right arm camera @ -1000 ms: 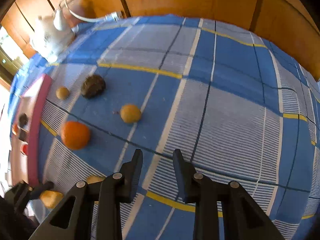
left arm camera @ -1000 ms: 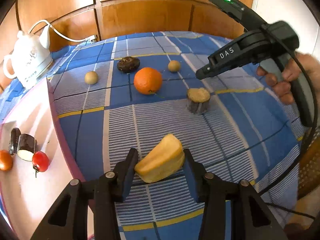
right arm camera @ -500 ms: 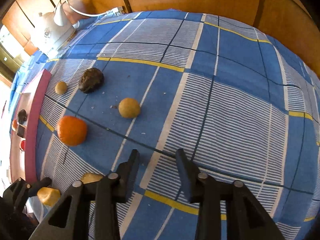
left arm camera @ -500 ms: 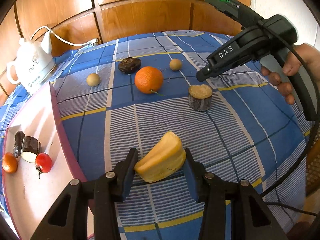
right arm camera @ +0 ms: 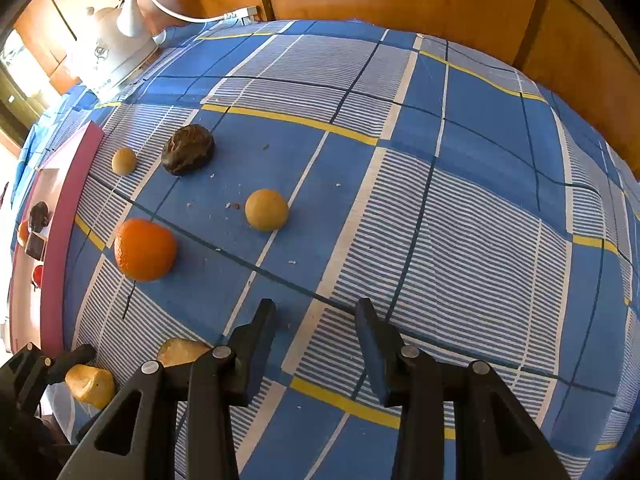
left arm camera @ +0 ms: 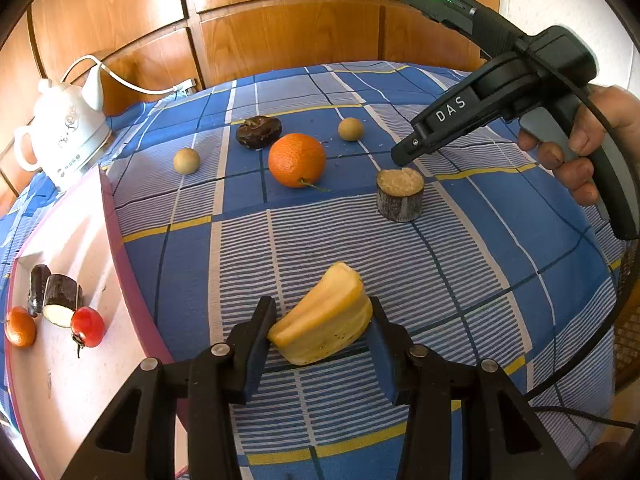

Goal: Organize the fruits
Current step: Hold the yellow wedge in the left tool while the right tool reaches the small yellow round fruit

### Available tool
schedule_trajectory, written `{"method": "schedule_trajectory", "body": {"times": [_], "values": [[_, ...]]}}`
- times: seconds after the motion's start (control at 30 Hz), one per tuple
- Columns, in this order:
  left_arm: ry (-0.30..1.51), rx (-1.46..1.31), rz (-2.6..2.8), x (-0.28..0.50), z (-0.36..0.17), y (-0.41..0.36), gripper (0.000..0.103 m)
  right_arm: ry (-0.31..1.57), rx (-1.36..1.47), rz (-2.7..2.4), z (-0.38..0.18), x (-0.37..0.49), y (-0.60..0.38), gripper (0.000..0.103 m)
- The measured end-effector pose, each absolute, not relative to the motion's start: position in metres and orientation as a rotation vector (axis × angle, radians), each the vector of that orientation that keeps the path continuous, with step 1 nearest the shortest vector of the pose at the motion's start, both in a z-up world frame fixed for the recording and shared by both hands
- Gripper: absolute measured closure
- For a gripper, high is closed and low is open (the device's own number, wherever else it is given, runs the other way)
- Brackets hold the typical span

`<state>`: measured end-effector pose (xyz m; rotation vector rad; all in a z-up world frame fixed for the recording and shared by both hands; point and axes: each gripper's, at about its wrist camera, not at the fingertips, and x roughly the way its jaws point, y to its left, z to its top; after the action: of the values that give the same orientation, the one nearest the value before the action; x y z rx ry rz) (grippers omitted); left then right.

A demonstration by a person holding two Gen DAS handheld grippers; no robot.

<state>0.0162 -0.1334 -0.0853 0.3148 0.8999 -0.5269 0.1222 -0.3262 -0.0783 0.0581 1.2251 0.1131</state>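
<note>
My left gripper [left arm camera: 320,320] is shut on a yellow fruit wedge [left arm camera: 324,318] and holds it just above the blue checked cloth; it also shows in the right wrist view [right arm camera: 90,386]. My right gripper [right arm camera: 316,316] is open and empty, hovering above the cloth near a dark-skinned cut fruit stump [left arm camera: 400,194]; its body shows in the left wrist view [left arm camera: 500,92]. On the cloth lie an orange [left arm camera: 297,159] [right arm camera: 145,249], a dark wrinkled fruit [left arm camera: 259,131] [right arm camera: 188,155] and two small tan round fruits [left arm camera: 186,161] [left arm camera: 350,129].
A pink-rimmed tray [left arm camera: 116,240] at the left holds a small orange fruit [left arm camera: 19,327], a red tomato [left arm camera: 88,327] and dark cut pieces [left arm camera: 60,298]. A white kettle [left arm camera: 66,136] with its cord stands at the back left. Wooden panels close the back.
The left gripper with the wedge has risen and drawn back slightly. The right gripper has moved nearer the cloth and toward the fruits, and its jaws have opened wider.
</note>
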Motion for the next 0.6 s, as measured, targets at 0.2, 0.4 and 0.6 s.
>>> {"method": "schedule_trajectory", "body": {"times": [0.2, 0.4, 0.6], "values": [[0.899, 0.316, -0.529, 0.017, -0.085, -0.134, 0.057, 1.179, 0.084, 0.142, -0.067, 0.117, -0.322, 0.065], [0.897, 0.316, -0.532, 0.017, -0.085, -0.134, 0.057, 1.130, 0.111, 0.184, -0.052, 0.120, -0.316, 0.065], [0.898, 0.316, -0.532, 0.016, -0.085, -0.134, 0.057, 1.125, 0.155, 0.162, -0.053, 0.140, -0.309, 0.065]]}}
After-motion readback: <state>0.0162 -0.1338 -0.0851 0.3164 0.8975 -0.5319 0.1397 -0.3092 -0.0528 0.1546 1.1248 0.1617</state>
